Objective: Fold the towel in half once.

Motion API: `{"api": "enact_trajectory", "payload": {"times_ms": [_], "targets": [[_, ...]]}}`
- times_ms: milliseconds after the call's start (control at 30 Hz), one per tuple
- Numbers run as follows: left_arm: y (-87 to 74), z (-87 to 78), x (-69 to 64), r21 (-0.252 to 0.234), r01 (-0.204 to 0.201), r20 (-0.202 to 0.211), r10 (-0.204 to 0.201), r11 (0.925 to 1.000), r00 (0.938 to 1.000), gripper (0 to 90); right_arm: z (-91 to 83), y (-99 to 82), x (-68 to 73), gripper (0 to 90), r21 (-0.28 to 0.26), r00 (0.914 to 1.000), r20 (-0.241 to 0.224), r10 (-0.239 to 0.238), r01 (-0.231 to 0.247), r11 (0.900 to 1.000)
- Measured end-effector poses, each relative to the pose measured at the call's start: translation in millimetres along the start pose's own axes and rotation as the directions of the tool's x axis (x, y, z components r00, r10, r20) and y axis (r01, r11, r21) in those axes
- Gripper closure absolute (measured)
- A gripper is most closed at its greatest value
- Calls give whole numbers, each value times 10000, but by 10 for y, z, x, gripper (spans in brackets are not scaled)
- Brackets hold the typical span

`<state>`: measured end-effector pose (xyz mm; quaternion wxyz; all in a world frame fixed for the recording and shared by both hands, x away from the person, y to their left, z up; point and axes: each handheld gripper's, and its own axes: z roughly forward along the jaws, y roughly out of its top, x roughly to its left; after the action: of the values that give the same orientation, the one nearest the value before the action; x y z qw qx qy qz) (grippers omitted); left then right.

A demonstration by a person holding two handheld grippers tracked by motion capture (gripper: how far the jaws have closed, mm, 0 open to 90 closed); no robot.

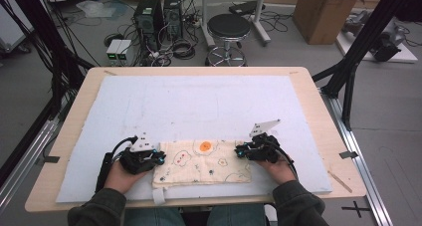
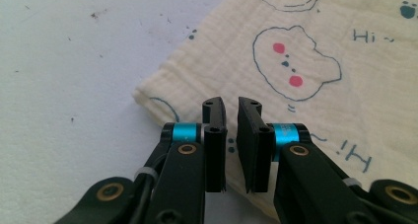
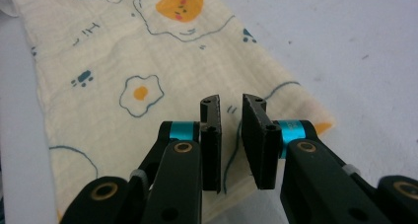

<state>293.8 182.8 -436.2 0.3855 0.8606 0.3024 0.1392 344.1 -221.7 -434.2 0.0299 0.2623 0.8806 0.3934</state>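
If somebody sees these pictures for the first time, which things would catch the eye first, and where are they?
The eye goes first to the cream cloth printed with fried eggs and little faces, lying folded at the near edge of the pale blue mat. At its two short ends sit the black tools, the left tool and the right tool, each with its jaws a narrow gap apart over the fabric's edge. Behind the table, a black stool stands among cables on the floor.

My table (image 1: 318, 116) is pale wood, and a light blue-white mat (image 1: 199, 101) covers nearly all of it, leaving the wooden rim bare. On the mat's near edge lies a folded cream cloth (image 1: 201, 161) printed with fried eggs, flat, a white tab hanging off its near-left corner.
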Motion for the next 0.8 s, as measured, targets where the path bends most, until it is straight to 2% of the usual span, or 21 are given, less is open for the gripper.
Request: {"api": "enact_trajectory", "payload": {"times_ms": [233, 300, 433, 533, 633, 667, 700, 733, 800], "targets": [[-15, 9, 2, 20, -21, 22, 21, 10000, 10000, 802, 12, -37, -8, 781, 207, 10000, 39, -10, 9, 9998], [-24, 12, -1, -54, 101, 20, -101, 9999, 9999, 802, 3, -58, -12, 780, 152, 10000, 37, -51, 51, 9999], [-25, 11, -4, -38, -7, -25, 7, 10000, 10000, 802, -19, -92, -11, 780, 62, 9999, 103, -51, 50, 10000], [-13, -1, 9, -35, 195, 168, -194, 9998, 9997, 774, -27, -84, 1, 764, 45, 9999, 113, -107, 107, 9999], [10, -32, -2, -404, 218, 311, -206, 9989, 9993, 746, -62, -45, 32, 755, -517, 9998, -12, -192, 192, 9985], [18, -41, -7, -444, 240, 380, -223, 9987, 9990, 737, -68, -29, 38, 754, -532, 9998, 21, -222, 223, 9983], [23, -41, -13, -477, 201, 395, -182, 9987, 9991, 717, -65, -22, 32, 748, -554, 9995, 69, -304, 307, 9980], [23, -34, -22, -461, 130, 408, -112, 9988, 9991, 702, -60, -21, 31, 744, -528, 9998, 91, -175, 180, 9984], [16, -8, -32, -229, -19, 338, 26, 9997, 9994, 702, -41, -26, 12, 738, -370, 9994, 264, -221, 230, 9991]]}}
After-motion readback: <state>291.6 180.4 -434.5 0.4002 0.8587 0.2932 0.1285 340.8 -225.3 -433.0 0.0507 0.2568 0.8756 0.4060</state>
